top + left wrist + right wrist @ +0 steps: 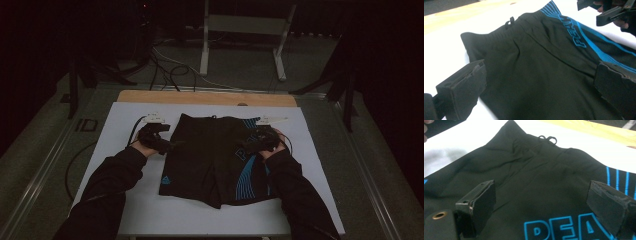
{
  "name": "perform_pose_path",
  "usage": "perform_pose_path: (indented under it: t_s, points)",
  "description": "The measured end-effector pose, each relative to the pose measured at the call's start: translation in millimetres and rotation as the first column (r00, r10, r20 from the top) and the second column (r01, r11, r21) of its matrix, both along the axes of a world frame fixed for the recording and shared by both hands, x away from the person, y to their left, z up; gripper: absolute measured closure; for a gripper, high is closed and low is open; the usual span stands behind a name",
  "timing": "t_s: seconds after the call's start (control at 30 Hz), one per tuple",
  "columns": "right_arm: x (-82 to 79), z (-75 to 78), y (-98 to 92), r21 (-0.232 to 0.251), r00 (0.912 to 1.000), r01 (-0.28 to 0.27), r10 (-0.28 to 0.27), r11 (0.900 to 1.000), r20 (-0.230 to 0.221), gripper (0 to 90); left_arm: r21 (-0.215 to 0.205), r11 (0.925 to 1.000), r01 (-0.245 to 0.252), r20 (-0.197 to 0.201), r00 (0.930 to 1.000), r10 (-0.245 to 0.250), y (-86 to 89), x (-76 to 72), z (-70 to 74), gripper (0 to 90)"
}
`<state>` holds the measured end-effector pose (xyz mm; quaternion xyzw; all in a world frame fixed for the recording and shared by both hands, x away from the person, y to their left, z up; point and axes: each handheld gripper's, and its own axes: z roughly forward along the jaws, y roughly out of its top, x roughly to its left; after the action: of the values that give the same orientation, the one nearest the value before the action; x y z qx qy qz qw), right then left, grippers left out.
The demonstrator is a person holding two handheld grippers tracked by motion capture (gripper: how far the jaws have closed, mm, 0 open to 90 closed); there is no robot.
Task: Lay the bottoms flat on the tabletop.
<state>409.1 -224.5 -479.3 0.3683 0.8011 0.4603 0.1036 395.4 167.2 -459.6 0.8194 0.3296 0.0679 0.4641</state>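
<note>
Both sets of jaws stand wide apart and grip nothing, each pair straddling black fabric from an opposite side of the shorts [216, 159]. The left gripper [167, 145] sits at the garment's left edge, just below the waistband [506, 33], its jaws aimed inward across the cloth toward the blue stripes [586, 41]. The right gripper [250, 146] hangs over the striped right side, above the blue lettering [564, 228], its jaws pointed toward the waistband and the small drawcord loops [547, 139].

The shorts lie flat in the middle of the white mat [125, 125] on the bench [200, 97], waistband at the far end, leg openings toward the person, so the long axis runs away from the person while the two grippers face each other across the short axis. Neither hand is clearly nearer: each sits level with the other in the upper half of the garment. Any fold or lift would likely start from these two side edges, and whether the jaws touch the fabric cannot be told.
</note>
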Motion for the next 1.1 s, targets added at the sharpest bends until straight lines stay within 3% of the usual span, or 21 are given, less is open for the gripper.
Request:
perform_pose_path:
  t_s: [0.23, 0.67, 0.8, 0.97, 1.1]
  points:
    - [-20.3, -4.6, -0.6, 0.015, 0.9991, -0.041, 0.040, 0.999, 0.014, 9.3, -0.003, 0.9998, 0.019, 0.000, 0.9998, -0.019, 4.9, -17.0, -5.4, 0.0]
    - [-65.3, -10.0, -7.6, 0.009, 0.9922, -0.122, 0.122, 0.993, 0.030, 9.2, -0.010, 0.9978, 0.066, 0.014, 0.9977, -0.066, 11.8, -65.9, -22.6, 0.0]
    - [-76.7, -12.1, -15.0, 0.027, 0.9931, -0.117, 0.116, 0.993, 0.013, 9.2, -0.006, 0.9976, 0.069, 0.022, 0.9974, -0.068, 17.5, -80.3, -26.5, 0.0]
    - [-91.3, -14.2, -21.6, 0.009, 0.9928, -0.118, 0.118, 0.993, 0.022, 9.2, -0.016, 0.9980, 0.061, 0.021, 0.9979, -0.061, 27.2, -95.8, -29.5, 0.0]
    - [-103.3, -16.7, -25.5, -0.004, 0.9928, -0.117, 0.117, 0.993, 0.024, 9.2, 0.003, 0.9979, 0.064, 0.028, 0.9975, -0.064, 33.3, -107.2, -31.2, 0.0]
